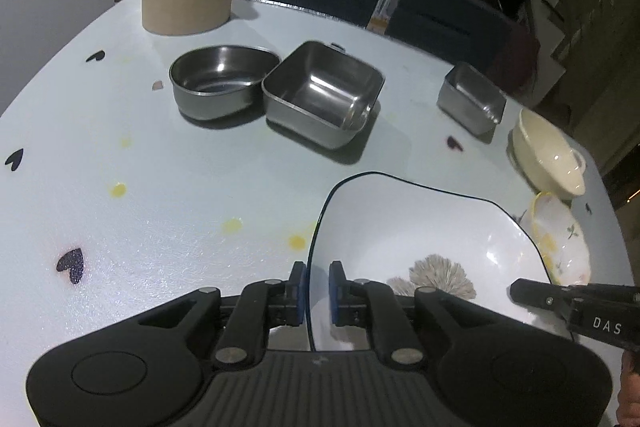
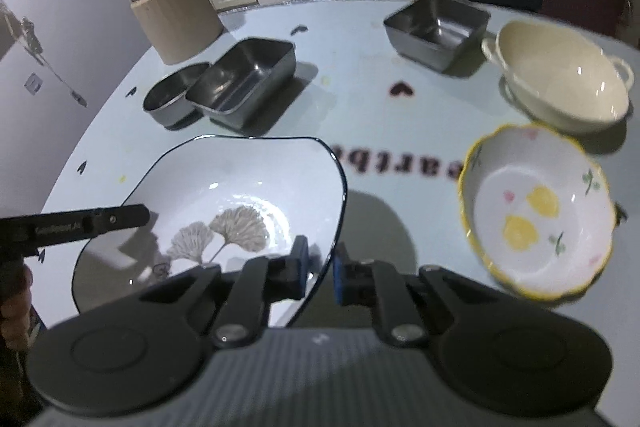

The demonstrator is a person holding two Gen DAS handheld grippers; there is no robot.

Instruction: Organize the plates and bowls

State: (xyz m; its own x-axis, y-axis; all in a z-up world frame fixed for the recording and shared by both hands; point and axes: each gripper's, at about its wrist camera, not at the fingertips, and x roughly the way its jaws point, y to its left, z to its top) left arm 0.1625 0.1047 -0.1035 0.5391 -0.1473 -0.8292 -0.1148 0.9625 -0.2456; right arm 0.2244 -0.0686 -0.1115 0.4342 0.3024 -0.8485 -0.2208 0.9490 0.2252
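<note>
Together we hold the white plate [image 2: 224,195] above the desk [image 1: 160,187], left tongs [image 1: 318,293] and right tongs [image 2: 320,269] each clenched on its rim.

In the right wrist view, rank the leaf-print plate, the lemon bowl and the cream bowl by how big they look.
1. leaf-print plate, largest, though nearest the camera
2. lemon bowl and cream bowl look alike; the cream one sits farther back, so unsure.

Three steel containers [image 1: 322,95], three ceramic bowls [image 2: 224,203].
</note>
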